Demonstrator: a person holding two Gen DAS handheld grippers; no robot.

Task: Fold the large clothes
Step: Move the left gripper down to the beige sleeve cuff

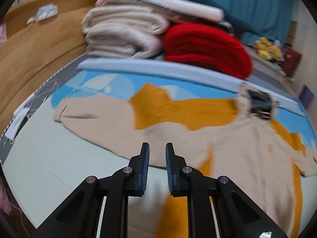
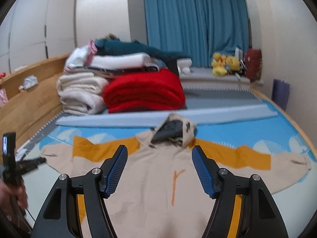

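A beige hoodie (image 2: 158, 178) with orange panels lies spread flat, front up, on a blue patterned mat (image 2: 277, 134), sleeves out to both sides. Its hood (image 2: 174, 132) points toward the far side. My right gripper (image 2: 159, 150) hovers over the chest, jaws wide apart and nothing between them. In the left wrist view the hoodie (image 1: 178, 136) runs across the frame, and my left gripper (image 1: 157, 146) hangs above its lower hem with only a narrow gap between the blue pads and no cloth in it. The right wrist view shows the left gripper (image 2: 44, 160) near the left sleeve, held by a hand (image 2: 13, 196).
Folded cream blankets (image 2: 81, 95) and a red blanket (image 2: 144, 93) are stacked behind a pale blue foam strip (image 2: 178, 115). A wooden headboard (image 2: 29, 99) runs along the left. Yellow plush toys (image 2: 223, 63) sit by the blue curtain. Papers and a cable (image 1: 19, 117) lie at the mat's left edge.
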